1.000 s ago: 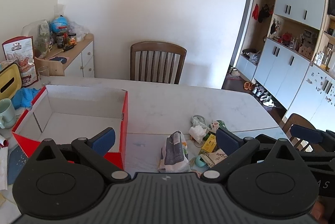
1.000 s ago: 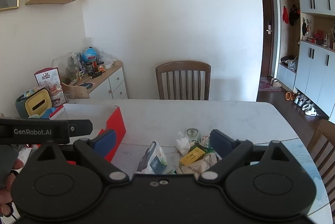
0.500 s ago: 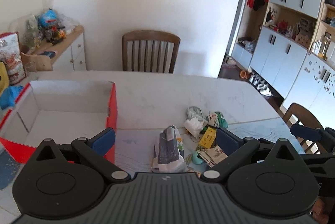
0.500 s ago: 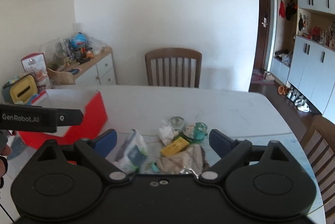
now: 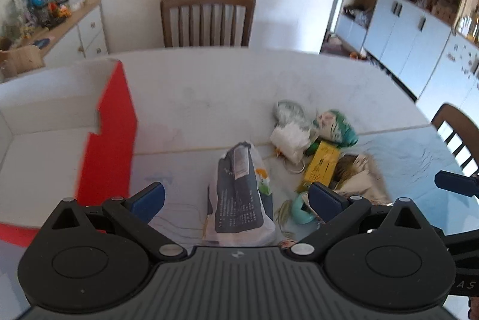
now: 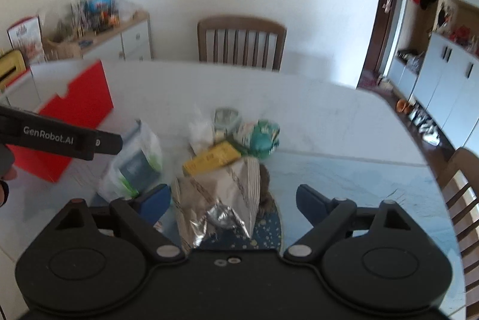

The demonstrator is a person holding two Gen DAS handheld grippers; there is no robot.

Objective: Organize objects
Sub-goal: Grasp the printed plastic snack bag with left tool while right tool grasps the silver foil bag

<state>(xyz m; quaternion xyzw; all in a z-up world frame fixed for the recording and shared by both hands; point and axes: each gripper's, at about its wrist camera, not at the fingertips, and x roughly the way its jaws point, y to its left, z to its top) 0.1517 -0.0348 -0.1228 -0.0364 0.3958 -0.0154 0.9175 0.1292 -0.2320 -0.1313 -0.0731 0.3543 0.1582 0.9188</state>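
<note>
A pile of small things lies on the white table [image 5: 224,86]. My left gripper [image 5: 236,197] is open, with a white pouch with a dark label [image 5: 239,194] lying between its fingers, untouched by the pads. My right gripper [image 6: 233,200] is closing its jaws around a torn beige foil-lined bag [image 6: 221,194]; the pads do not press it. Beyond lie a yellow box [image 6: 212,160], a green-and-white packet [image 6: 260,134], white tissue [image 5: 289,137] and a small glass [image 6: 226,118]. A red box [image 5: 116,122] with a white inside stands open at the left.
A wooden chair [image 5: 206,17] stands at the table's far side, another [image 5: 455,128] at the right edge. A cluttered sideboard [image 5: 60,29] lines the left wall. A blue patterned mat [image 6: 344,179] covers the near right. A small teal item [image 5: 301,212] lies by my left gripper's right finger.
Both grippers have come down and forward toward the pile, which now looks larger. The pouch lies between the left fingers, the torn bag between the right ones. The right jaws have narrowed slightly.
</note>
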